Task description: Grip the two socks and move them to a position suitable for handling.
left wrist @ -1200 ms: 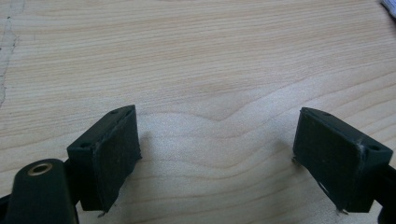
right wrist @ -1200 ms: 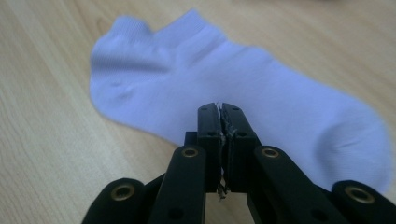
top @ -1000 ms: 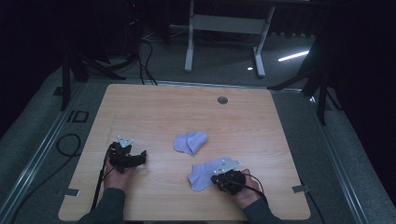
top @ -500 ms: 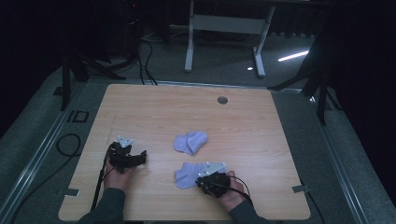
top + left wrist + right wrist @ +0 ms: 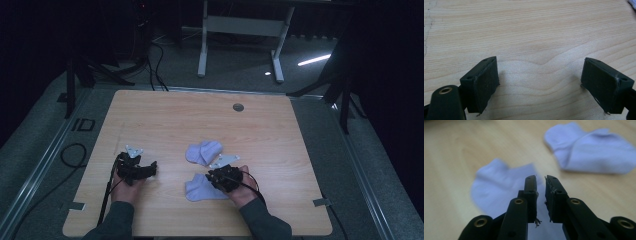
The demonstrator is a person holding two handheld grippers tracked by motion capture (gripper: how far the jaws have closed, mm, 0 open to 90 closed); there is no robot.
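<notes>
The wooden table [image 5: 200, 120] stood on a grey carpeted floor [image 5: 45, 140] in a dark room. At twelve o'clock a white desk frame [image 5: 240, 35] rested beyond it. A bright strip of light [image 5: 314, 60] lay at one o'clock; black cables [image 5: 155, 55] trailed at eleven o'clock.

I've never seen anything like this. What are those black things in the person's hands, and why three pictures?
A person sits at a wooden table holding hand-operated tongs in each hand; no robot arm is involved. The high view looks down from above. The other two pictures come from small cameras riding on the tongs. The left tongs rest on bare wood with jaws wide apart, holding nothing. The right tongs have their jaws nearly closed over the near sock, a pale lilac one; whether they pinch the fabric, I cannot tell. A second sock lies just beyond it.
</notes>
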